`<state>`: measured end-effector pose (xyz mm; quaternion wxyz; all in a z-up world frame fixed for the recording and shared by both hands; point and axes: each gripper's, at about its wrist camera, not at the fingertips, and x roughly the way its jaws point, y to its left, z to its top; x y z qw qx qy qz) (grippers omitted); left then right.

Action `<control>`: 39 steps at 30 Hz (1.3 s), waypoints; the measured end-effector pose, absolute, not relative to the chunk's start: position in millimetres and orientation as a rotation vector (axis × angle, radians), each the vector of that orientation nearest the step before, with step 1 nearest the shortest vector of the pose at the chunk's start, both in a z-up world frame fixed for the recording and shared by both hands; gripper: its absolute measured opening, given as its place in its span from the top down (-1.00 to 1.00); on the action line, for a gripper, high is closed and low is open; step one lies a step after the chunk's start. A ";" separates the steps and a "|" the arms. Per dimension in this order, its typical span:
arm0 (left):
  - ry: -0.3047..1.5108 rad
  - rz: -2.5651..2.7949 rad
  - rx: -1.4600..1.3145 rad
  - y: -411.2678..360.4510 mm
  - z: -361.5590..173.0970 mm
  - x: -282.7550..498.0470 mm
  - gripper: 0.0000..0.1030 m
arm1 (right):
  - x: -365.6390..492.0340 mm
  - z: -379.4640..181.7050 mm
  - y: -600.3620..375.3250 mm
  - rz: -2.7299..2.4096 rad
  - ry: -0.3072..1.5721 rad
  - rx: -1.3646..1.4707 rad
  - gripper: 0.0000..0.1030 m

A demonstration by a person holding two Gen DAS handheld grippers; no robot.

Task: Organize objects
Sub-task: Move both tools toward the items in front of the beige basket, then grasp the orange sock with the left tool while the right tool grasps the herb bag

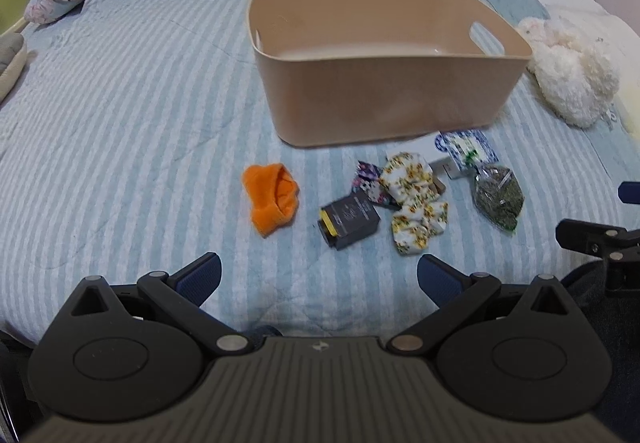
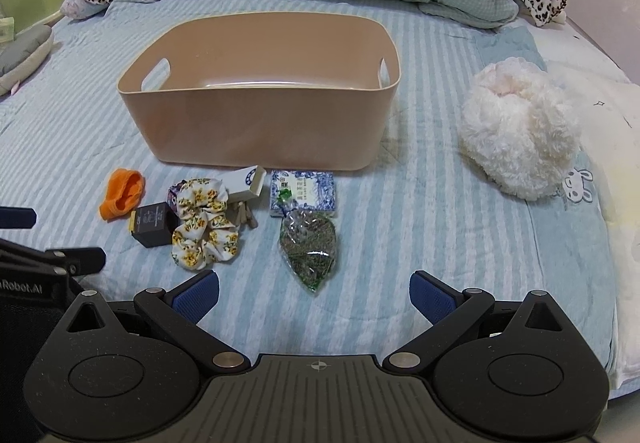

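Both my claws hang low over the near edge of the striped bedsheet (image 2: 420, 55), each released with its blue pads spread wide and nothing between them: my left gripper (image 1: 319, 279) faces the small clutter, my right gripper (image 2: 314, 293) sits just right of it. Farther off stands the tan storage bin (image 2: 260, 123), upright, with handle slots in its side walls. Well to its right lies a fluffy white plush (image 2: 520, 135). Along the bin's near wall the small things cluster: a floral scrunchie (image 2: 204, 223) in the middle, a clear bag of dried herbs (image 2: 308, 243) to its right with a blue-and-white box (image 2: 303, 189) touching the bag's far end, an orange sock (image 2: 122, 193) at the far left, and a dark box (image 2: 154, 224) pressed against the scrunchie's left side.
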<state>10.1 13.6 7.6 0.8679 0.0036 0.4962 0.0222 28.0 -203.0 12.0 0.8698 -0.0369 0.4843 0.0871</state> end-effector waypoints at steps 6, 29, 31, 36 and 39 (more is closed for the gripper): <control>1.028 0.071 0.007 27.8 11.9 20.1 -1.00 | 40.8 15.9 -207.7 0.201 0.976 -0.108 -0.99; 1.101 0.006 0.110 79.6 -31.4 108.5 -1.00 | 118.7 -43.2 -204.7 0.427 1.102 -0.213 -0.78; 1.128 0.003 0.130 80.1 -46.3 114.8 -1.00 | 123.6 -49.2 -198.2 0.448 1.132 -0.241 -0.78; 1.246 -0.037 0.094 86.0 -80.0 127.8 -0.58 | 139.0 -69.8 -190.5 0.496 1.235 -0.262 -0.70; 1.241 -0.047 0.071 88.4 -80.0 130.1 -0.58 | 145.8 -85.0 -187.1 0.501 1.313 -0.282 -0.37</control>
